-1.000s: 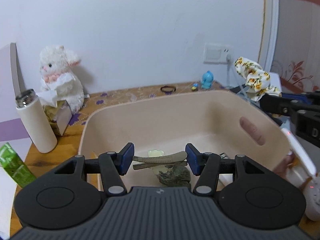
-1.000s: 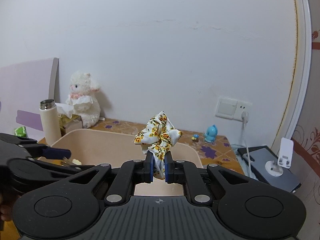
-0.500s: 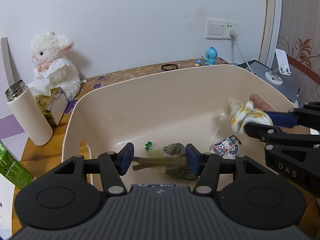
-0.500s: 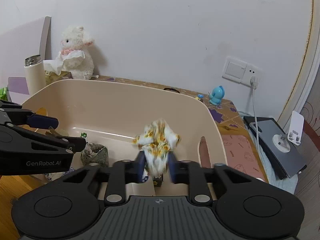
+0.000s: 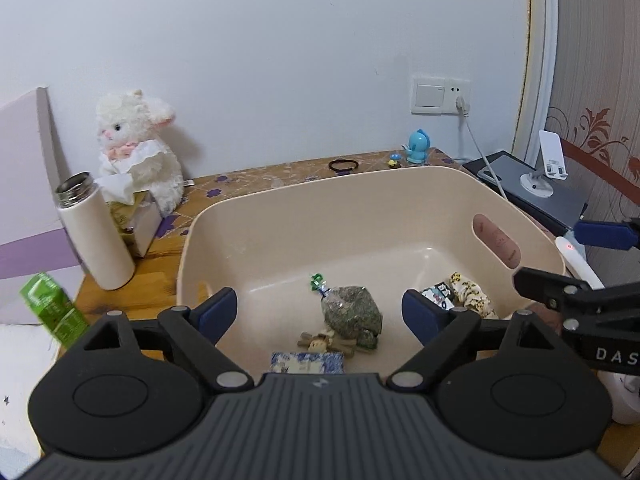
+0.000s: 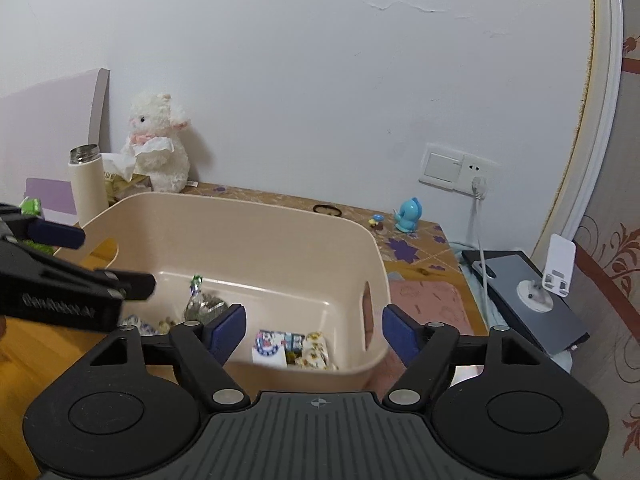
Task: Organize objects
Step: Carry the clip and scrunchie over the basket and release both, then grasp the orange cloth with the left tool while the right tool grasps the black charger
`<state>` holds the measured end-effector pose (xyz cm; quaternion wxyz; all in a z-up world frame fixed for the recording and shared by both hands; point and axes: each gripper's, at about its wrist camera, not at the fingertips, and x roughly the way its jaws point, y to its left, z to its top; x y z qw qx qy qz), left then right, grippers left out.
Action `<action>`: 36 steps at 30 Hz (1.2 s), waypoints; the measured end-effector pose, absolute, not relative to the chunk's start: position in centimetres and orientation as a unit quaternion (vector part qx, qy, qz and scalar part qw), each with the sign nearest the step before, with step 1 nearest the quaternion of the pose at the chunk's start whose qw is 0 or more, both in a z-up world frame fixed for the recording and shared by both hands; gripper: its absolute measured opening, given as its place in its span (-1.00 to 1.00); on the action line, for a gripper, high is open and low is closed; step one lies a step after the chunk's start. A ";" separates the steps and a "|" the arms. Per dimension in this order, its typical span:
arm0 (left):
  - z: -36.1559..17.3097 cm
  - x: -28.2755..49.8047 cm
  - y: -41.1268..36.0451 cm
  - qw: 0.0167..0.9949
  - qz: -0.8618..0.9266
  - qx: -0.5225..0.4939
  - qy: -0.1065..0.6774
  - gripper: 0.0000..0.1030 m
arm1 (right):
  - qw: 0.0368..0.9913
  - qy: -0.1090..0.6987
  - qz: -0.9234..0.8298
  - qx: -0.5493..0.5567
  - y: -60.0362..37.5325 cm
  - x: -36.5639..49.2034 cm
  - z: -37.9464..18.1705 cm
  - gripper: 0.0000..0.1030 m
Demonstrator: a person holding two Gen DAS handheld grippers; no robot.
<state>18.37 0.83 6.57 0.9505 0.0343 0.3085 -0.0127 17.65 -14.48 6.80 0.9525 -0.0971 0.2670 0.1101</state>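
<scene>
A beige plastic bin [image 5: 280,208] [image 6: 248,216] stands on the wooden table. Inside lie a flowered scrunchie [image 5: 472,300] [image 6: 316,354], a brown hair clip [image 5: 326,342], a green-grey packet [image 5: 350,312] [image 6: 204,306], a cartoon card [image 5: 438,294] [image 6: 270,346] and a blue patterned item [image 5: 306,362]. My left gripper [image 5: 320,314] is open and empty above the bin's near side. My right gripper [image 6: 314,330] is open and empty above the bin's near right corner. It shows at the right of the left wrist view [image 5: 572,292].
A white plush lamb [image 5: 136,148], tissue box [image 5: 136,216], white flask [image 5: 94,232] and green carton [image 5: 54,310] stand left of the bin. Behind it lie a black hair tie [image 5: 343,165] and blue figurine [image 5: 418,148]. A tablet with phone stand [image 5: 536,188] sits right.
Both grippers opened and rose. The left let go of the hair clip and the right let go of the scrunchie; both now lie in the bin.
</scene>
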 end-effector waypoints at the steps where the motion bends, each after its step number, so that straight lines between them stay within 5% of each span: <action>1: 6.7 18.0 0.8 0.951 -0.010 0.035 0.308 0.76 | 0.953 0.267 0.110 -0.097 -14.6 17.2 6.8 0.54; 36: -2.6 15.2 -2.7 0.913 -0.065 0.015 0.401 0.91 | 0.900 0.406 0.123 -0.101 -16.6 15.3 -3.6 0.50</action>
